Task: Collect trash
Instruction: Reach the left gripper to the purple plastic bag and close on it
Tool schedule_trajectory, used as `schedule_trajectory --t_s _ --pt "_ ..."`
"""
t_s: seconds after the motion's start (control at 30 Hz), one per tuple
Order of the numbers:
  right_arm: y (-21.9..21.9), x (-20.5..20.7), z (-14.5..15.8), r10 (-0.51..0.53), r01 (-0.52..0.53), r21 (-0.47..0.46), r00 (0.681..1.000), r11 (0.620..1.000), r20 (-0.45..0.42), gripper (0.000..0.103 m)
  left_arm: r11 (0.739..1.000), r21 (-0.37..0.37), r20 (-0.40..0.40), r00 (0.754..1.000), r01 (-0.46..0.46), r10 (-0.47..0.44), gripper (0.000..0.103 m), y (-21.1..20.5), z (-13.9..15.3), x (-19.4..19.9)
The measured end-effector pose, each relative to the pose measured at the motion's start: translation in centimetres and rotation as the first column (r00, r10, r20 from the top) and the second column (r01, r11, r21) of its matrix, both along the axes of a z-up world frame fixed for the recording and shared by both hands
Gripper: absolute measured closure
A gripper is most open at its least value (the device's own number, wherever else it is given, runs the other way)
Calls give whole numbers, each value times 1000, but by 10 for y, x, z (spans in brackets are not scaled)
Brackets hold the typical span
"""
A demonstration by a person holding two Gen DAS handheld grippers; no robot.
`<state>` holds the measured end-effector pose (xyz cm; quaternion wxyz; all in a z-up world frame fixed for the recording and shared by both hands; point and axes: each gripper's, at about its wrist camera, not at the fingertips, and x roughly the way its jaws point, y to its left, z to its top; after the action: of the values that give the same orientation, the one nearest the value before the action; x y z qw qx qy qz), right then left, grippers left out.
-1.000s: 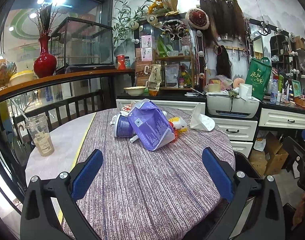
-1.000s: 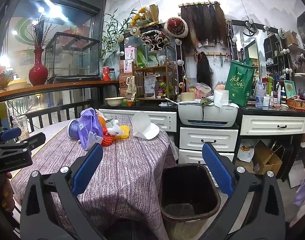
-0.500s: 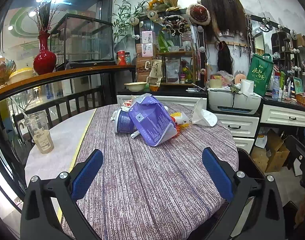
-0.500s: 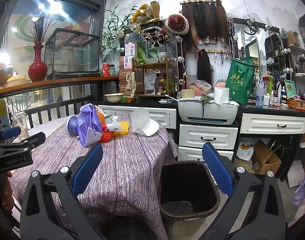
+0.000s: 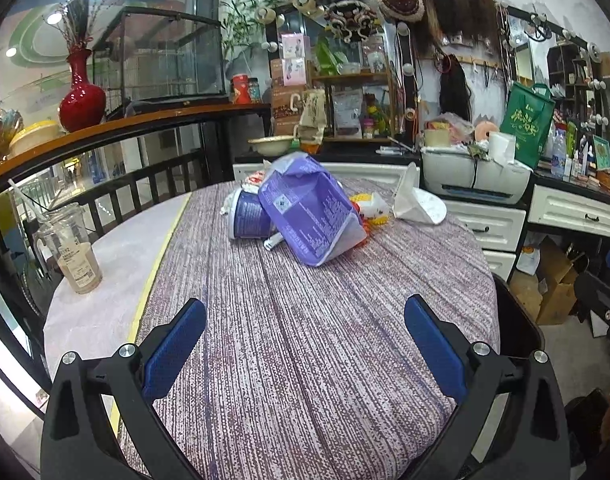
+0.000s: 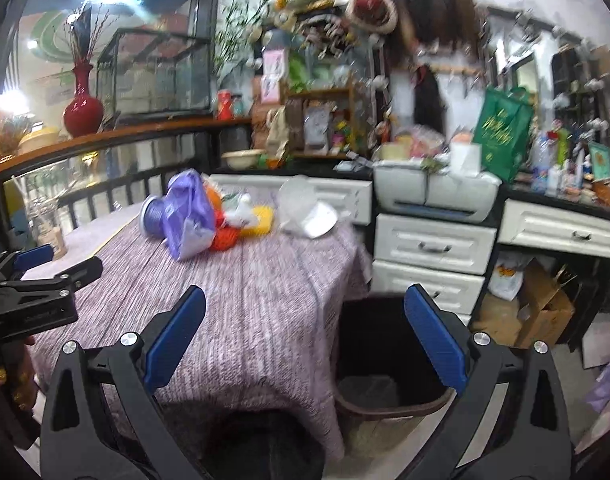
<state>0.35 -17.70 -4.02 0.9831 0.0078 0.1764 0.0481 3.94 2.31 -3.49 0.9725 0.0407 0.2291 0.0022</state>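
Both tools, left tool [image 5: 305, 344] and right tool [image 6: 305, 344], gape wide, empty; purple bag [image 5: 311, 216] leans on cup [image 5: 247, 218], a clumsy grab may scatter the pile.

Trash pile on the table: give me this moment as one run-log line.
phase: approach | left tongs: open, empty | right tongs: open, empty | trash pile: untouched on table | bin: beside table

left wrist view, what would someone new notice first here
The heap of trash at the far side of the round table draws the eye first: a big purple bag leaning on a tipped blue tub, with a crumpled white wrapper to its right. Next comes the red vase on the wooden ledge at left. Both claws, left and right, are open and empty.
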Motion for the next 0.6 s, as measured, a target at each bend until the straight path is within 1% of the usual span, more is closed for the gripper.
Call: schedule_trajectory --t_s 0.07,0.13,0.2,0.33,0.47,0.53,0.6 --pt "1 12 0 33 -33 0 999 999 -27 5 1000 -4 -56 998 13 -13 5 1 -4 10" --pt "3 31 0 77 -77 8 993 997 -85 5 999 -29 -112 993 22 -25 5 6 -8 21" --pt "4 49 -2 94 -92 22 988 996 -124 5 999 -44 -151 988 28 -34 5 8 -11 30" --pt "12 86 -11 92 -95 -4 976 995 -195 5 999 -22 -202 978 49 -52 5 1 -12 54" --pt "11 104 -13 88 -91 -10 976 996 -201 5 996 32 -228 971 82 -73 5 -17 -10 82" --pt "7 111 -12 78 -81 -8 976 997 -206 5 995 32 -239 968 91 -81 5 -23 -7 99" --pt "-1 114 -11 58 -59 3 977 998 -204 5 996 34 -260 963 80 -69 5 -27 -5 119"
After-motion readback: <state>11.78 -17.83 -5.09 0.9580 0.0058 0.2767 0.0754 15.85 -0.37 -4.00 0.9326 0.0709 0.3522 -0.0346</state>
